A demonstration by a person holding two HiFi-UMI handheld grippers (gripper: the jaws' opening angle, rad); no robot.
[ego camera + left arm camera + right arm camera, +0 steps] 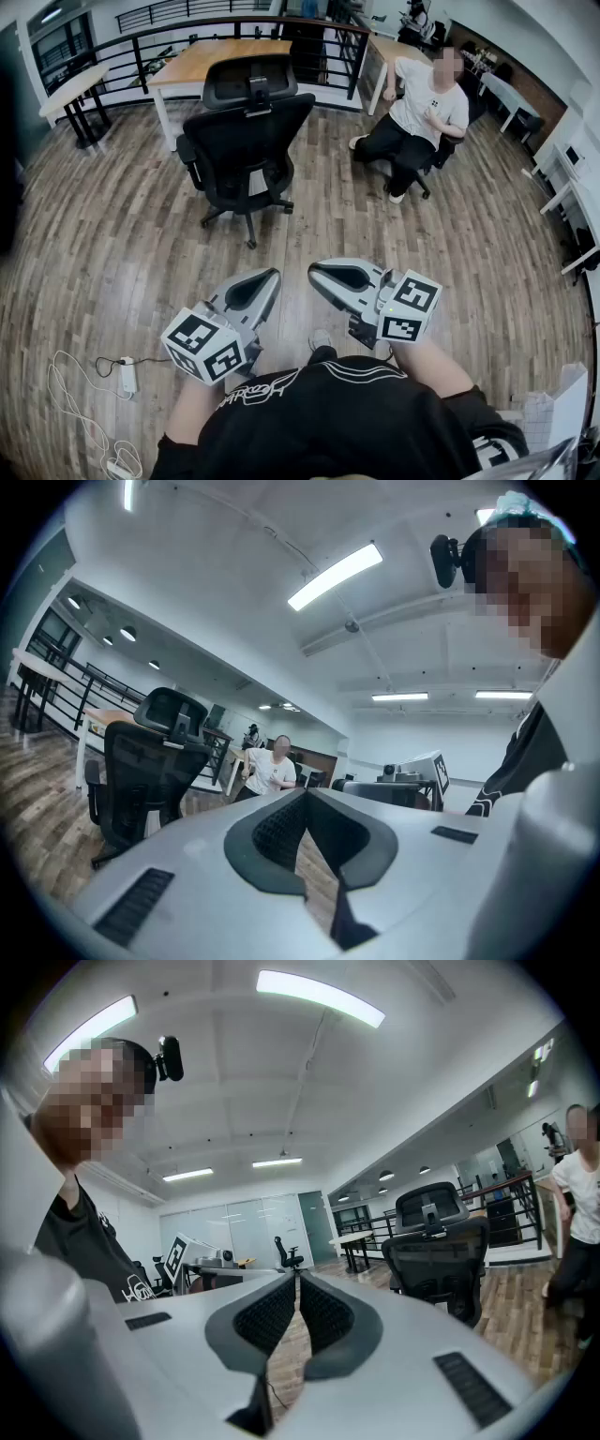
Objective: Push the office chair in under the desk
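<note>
A black mesh office chair [246,131] with a headrest stands on the wood floor, its back toward me, in front of a wooden desk [220,56] with white legs. It also shows at the left in the left gripper view as the chair [145,766] and at the right in the right gripper view as the chair [439,1251]. My left gripper [269,278] and right gripper [317,272] are held close to my body, well short of the chair, tips toward each other. Both are shut with nothing between the jaws.
A person in a white shirt [417,108] sits on a chair to the right of the office chair. A black railing [141,47] runs behind the desk. A power strip with cable [127,373] lies on the floor at lower left. More desks [70,89] stand at the left.
</note>
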